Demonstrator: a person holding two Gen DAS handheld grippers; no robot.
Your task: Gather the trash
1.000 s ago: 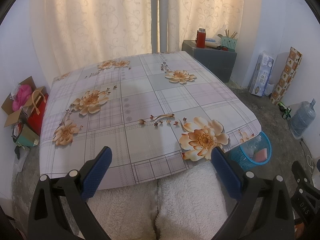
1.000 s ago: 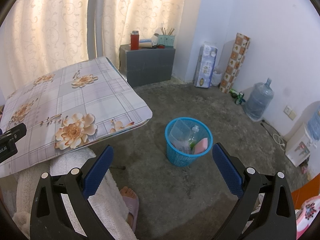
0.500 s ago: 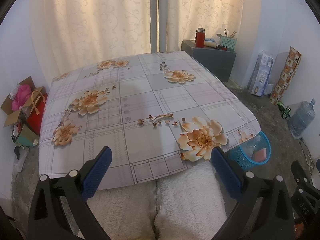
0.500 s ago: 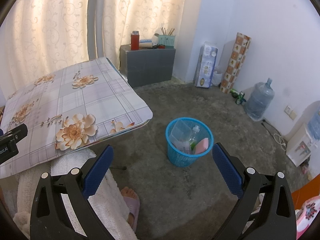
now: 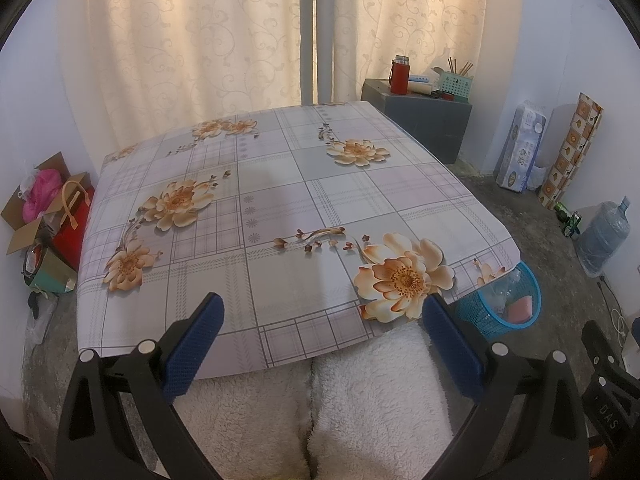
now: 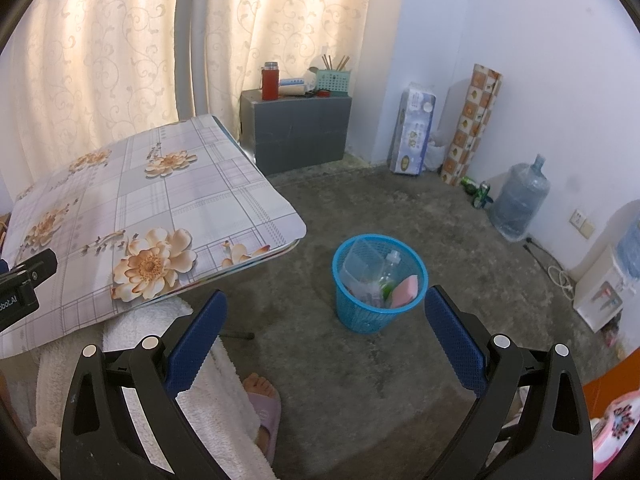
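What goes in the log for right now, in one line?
left hand-held gripper: open, empty | right hand-held gripper: open, empty | blue basket: holds trash

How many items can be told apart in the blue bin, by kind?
In the blue basket:
Clear plastic container: 1
Clear plastic bottle: 1
Pink sponge-like piece: 1
Total: 3 distinguishable; anything beneath is hidden.

My left gripper (image 5: 320, 320) and right gripper (image 6: 326, 318) share one build: black triangular frames, silver round screws, jaws faced with dimpled blue pads (image 6: 454, 344). I wear fluffy white trousers (image 5: 372, 400) and a lilac slipper (image 6: 266, 416).
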